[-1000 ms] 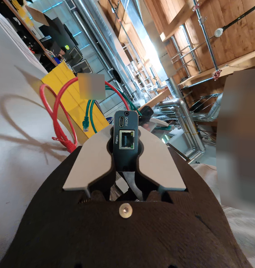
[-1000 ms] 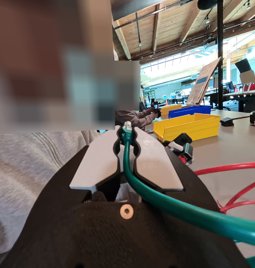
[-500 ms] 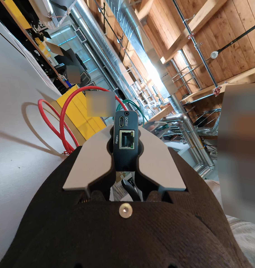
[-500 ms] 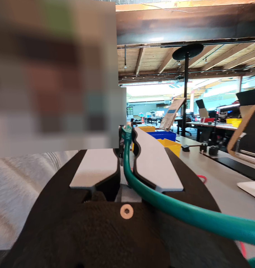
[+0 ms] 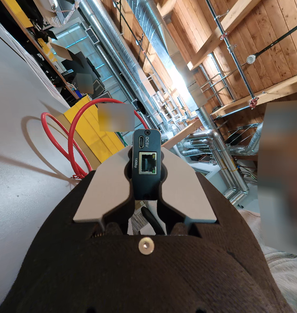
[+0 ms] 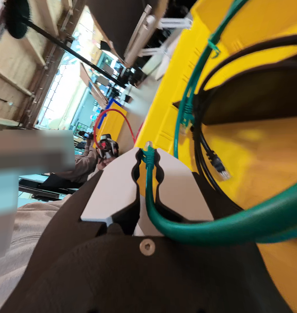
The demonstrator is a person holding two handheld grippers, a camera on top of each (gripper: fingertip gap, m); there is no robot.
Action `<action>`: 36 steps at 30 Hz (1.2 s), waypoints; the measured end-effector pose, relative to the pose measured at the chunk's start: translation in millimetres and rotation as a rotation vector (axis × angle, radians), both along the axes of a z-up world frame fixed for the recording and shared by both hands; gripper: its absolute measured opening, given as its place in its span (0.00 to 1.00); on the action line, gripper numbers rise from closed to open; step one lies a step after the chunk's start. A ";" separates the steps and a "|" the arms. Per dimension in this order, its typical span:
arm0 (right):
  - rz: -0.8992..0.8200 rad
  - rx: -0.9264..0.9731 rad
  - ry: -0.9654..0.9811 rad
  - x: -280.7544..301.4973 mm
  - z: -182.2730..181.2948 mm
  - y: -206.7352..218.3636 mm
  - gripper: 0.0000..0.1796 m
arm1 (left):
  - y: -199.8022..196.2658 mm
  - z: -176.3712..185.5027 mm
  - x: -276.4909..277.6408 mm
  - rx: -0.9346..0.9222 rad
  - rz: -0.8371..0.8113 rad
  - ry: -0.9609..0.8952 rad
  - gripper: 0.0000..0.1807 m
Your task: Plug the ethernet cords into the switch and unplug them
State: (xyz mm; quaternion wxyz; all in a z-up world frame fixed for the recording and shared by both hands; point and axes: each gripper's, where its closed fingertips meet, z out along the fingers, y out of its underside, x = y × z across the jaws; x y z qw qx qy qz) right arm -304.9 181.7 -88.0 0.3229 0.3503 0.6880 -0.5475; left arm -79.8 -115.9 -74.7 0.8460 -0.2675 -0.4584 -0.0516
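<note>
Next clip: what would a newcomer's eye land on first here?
First, the dark switch clamped upright in the left gripper, its empty port facing the camera. Next, the green ethernet cord pinched in the right gripper, plug tip poking past the fingertips beside a yellow bin. Red cable loops on the table behind the switch.

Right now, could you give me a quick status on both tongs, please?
Left tongs shut on switch, port empty. Right tongs shut on green cord, not plugged. Nothing seen blocking.
</note>
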 end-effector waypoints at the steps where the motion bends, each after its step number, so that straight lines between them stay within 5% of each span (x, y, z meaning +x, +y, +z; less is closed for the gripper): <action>1: 0.004 0.033 -0.001 0.4 -4.0 1.5 0.08 | 0.2 0.0 0.3 0.000 -0.001 0.000 0.14; 7: 0.061 0.235 0.053 11.1 -15.3 17.7 0.33 | -0.2 0.0 0.3 0.006 -0.003 0.000 0.14; 17: 0.023 0.409 0.106 6.3 -14.6 62.0 0.38 | 0.1 -0.6 0.0 0.006 -0.003 -0.005 0.14; 26: -0.026 0.754 0.179 4.6 -27.4 103.3 0.38 | 0.5 -1.1 -0.1 0.008 -0.004 -0.008 0.14; 36: -0.078 0.650 0.252 -4.2 -7.0 83.2 0.33 | 0.3 -1.4 0.1 0.007 -0.002 -0.010 0.14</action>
